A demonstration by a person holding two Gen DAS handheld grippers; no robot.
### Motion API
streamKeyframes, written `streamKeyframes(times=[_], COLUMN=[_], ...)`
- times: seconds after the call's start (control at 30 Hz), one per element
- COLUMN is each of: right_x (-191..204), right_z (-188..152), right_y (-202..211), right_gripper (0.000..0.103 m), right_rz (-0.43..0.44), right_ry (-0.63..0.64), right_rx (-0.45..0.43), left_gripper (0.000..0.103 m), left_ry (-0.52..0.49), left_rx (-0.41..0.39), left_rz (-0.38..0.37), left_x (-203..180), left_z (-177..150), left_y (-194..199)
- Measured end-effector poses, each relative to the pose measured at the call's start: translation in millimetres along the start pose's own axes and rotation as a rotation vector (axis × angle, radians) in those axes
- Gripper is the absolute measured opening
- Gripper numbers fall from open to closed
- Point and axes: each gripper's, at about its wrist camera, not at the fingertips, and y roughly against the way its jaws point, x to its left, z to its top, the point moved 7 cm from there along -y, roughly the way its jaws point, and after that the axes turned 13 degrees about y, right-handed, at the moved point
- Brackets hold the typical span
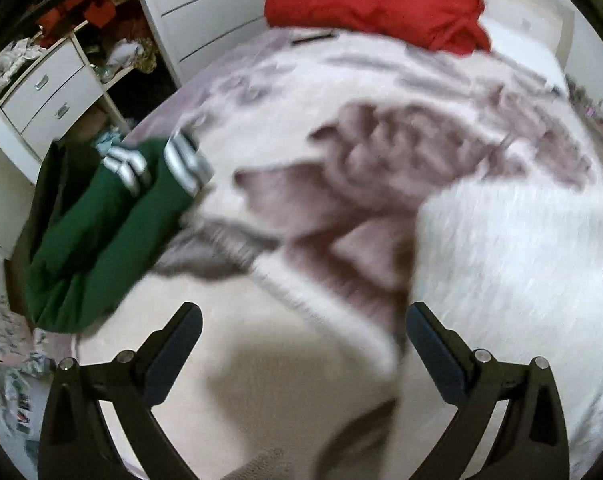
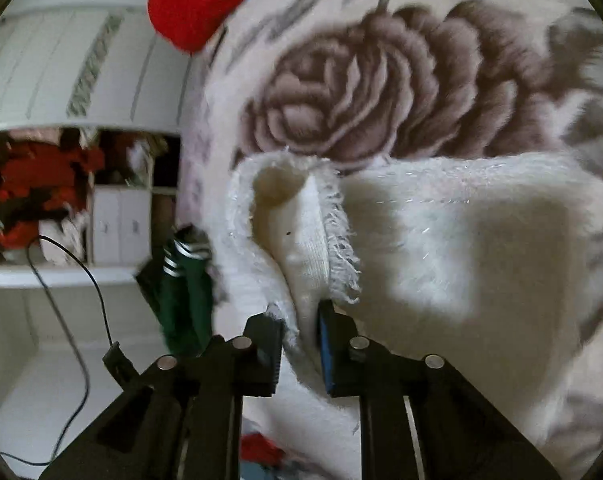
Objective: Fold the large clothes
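While the right claw (image 2: 299,344) pinches a frayed edge of the fluffy white knitted garment (image 2: 441,240), its pads pressed on the cloth, that garment lies spread across the bed's plush blanket printed with big mauve roses (image 2: 381,92). Over on the other side the left claw (image 1: 303,344) hangs above the bed with its jaws wide apart and nothing between them. A red bundle of cloth (image 1: 377,0) sits at the far end, and a dark green striped garment (image 1: 101,232) lies off the bed's side. I'd judge a fold is just starting: next the free claw needs a matching edge, so both can carry the cloth over evenly
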Motion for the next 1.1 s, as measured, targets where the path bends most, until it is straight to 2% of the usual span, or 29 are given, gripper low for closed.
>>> streamKeyframes(times=[0.13,0.23,0.27,0.3,0.47,0.6,0.7,0.73,0.8,0.83,0.87,1.03,1.1], right_x=[-6,-37,-52,-70,-139,-177,-178,-173,-163,-161,-160,-156,-150], right_z=[-21,-34,-37,-40,-43,-46,-39,-35,-31,-29,-29,-26,-24], right_y=[61,91,96,100,90,31,14,19,34,42,56,99,102], right_gripper=[0.015,0.015,0.014,0.014,0.014,0.014,0.017,0.019,0.036,0.052,0.059,0.059,0.059], right_rz=[-0.002,-0.03,-0.052,-0.073,-0.155,-0.224,-0.274,-0.268,-0.214,-0.196,-0.185,-0.179,-0.132], right_ry=[-0.097,-0.178,-0.204,-0.238,-0.323,-0.307,-0.247,-0.229,-0.22,-0.222,-0.228,-0.225,-0.229], right_rx=[-0.088,-0.125,-0.133,-0.136,-0.113,0.001,0.045,0.065,0.075,0.078,0.07,0.002,-0.013], left_gripper=[0.103,0.103,0.103,0.103,0.103,0.103,0.103,0.103,0.103,0.103,0.103,0.103,0.103], left_ry=[-0.026,-0.121,-0.169,-0.186,-0.226,-0.281,-0.303,-0.308,-0.327,-0.339,-0.353,-0.358,-0.359], left_rx=[0.001,0.034,0.061,0.056,0.071,0.066,0.024,0.014,-0.024,-0.039,-0.048,-0.022,-0.034], left_rz=[-0.079,-0.063,-0.048,-0.064,-0.121,-0.135,-0.082,-0.063,0.024,0.056,0.085,0.096,0.116], left_x=[-57,-109,-126,-137,-169,-184,-176,-173,-163,-159,-156,-149,-146], left_z=[16,8,-1,-5,-11,-25,-18,-15,-5,-2,-1,-14,-15], left_y=[9,-18,-33,-40,-42,-50,-46,-42,-32,-28,-23,-31,-42])
